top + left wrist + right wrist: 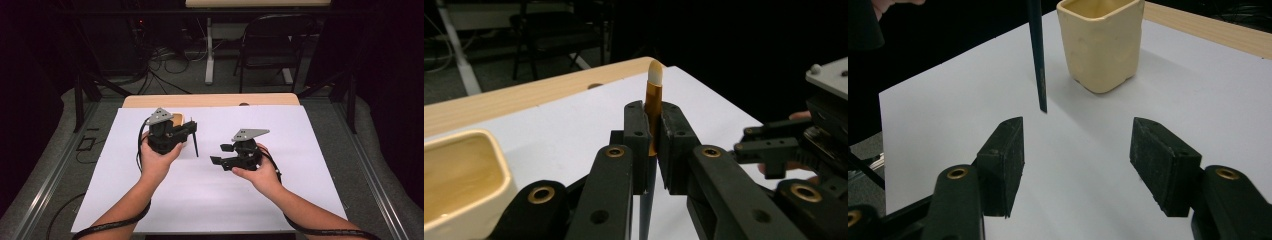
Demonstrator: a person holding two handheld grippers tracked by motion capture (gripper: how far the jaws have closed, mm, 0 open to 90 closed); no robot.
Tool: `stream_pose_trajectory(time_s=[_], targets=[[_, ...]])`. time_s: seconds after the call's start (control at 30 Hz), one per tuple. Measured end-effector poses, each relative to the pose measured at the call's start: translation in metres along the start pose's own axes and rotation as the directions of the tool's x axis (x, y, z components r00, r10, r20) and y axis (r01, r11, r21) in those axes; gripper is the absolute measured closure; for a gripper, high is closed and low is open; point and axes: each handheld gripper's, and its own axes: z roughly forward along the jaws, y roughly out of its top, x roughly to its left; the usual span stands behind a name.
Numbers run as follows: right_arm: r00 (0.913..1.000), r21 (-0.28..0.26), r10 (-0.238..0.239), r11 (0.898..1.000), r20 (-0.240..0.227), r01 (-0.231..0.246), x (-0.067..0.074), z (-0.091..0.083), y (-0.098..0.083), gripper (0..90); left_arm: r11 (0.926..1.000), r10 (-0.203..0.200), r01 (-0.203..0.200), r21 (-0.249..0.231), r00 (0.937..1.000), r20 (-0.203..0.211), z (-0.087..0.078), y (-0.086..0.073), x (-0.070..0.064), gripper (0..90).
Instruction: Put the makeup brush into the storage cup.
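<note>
My left gripper is shut on a dark pencil. The pencil stands nearly upright with its gold band and white eraser above the jaws and its tip hanging just over the white sheet. A cream square cup stands upright and looks empty, right behind the left gripper. My right gripper is open and holds nothing; it points left toward the pencil and the cup. It also appears in the left gripper view as the right gripper.
The white sheet covers a wooden table whose far edge shows bare. A black folding chair and cables lie on the floor beyond the table. Dark rails run along both sides.
</note>
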Motion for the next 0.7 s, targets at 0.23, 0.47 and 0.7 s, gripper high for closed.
stream_pose_trajectory(time_s=[0.23,0.47,0.7], targets=[[0.9991,0.013,-0.038,0.999,0.019,0.038,0.002,0.0,-0.006,38.6,0.9993,0.02,-0.022,-0.031,0.9978,-0.064,-0.008,0.007,0.009,83.7],[0.9987,0.03,-0.047,0.998,0.017,0.047,0.001,-0.002,-0.01,38.6,0.9985,0.014,-0.02,-0.051,0.9929,-0.118,-0.016,0.013,0.021,83.8],[0.9991,0.026,-0.036,0.999,0.022,0.035,-0.003,-0.003,-0.013,38.5,0.9976,0.006,-0.017,-0.067,0.9871,-0.16,-0.02,0.02,0.03,83.8]])
